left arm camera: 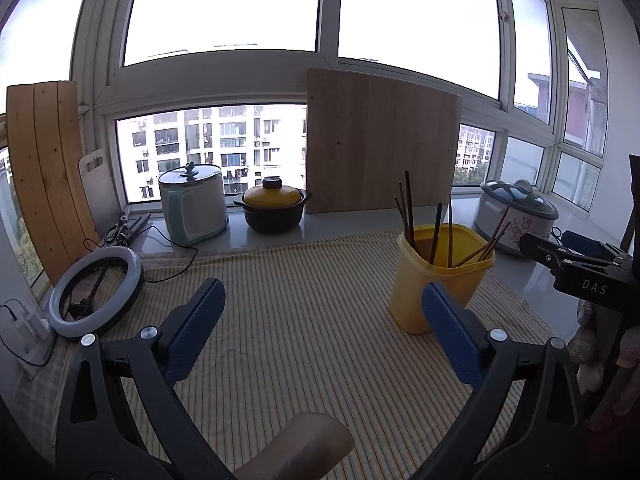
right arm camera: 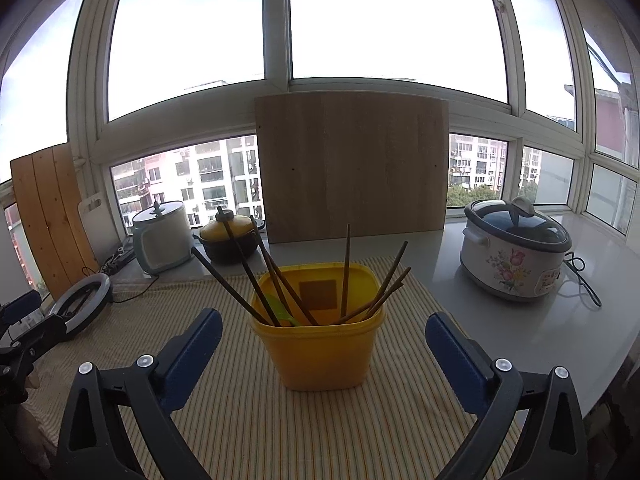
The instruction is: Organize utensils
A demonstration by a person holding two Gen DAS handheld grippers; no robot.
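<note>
A yellow plastic tub (right arm camera: 320, 352) stands upright on the striped cloth (right arm camera: 248, 420), holding several dark wooden chopsticks (right arm camera: 347, 264) that lean in different directions, plus something green (right arm camera: 280, 312). My right gripper (right arm camera: 323, 322) is open wide, its blue pads (right arm camera: 192, 356) apart on either side of the tub and just short of it, not touching. My left gripper (left arm camera: 322, 300) is also open with nothing between its pads; the tub (left arm camera: 436, 280) sits ahead to its right, behind the right pad (left arm camera: 452, 336). The right gripper's black frame (left arm camera: 576, 264) shows at the far right.
Along the windowsill stand a white rice cooker (left arm camera: 194, 204), a dark pot with a yellow lid (left arm camera: 274, 206), a large wooden board (left arm camera: 380, 144) and a floral slow cooker (right arm camera: 516, 252). A ring light (left arm camera: 96, 292) lies left on the cloth. A finger (left arm camera: 296, 448) shows below.
</note>
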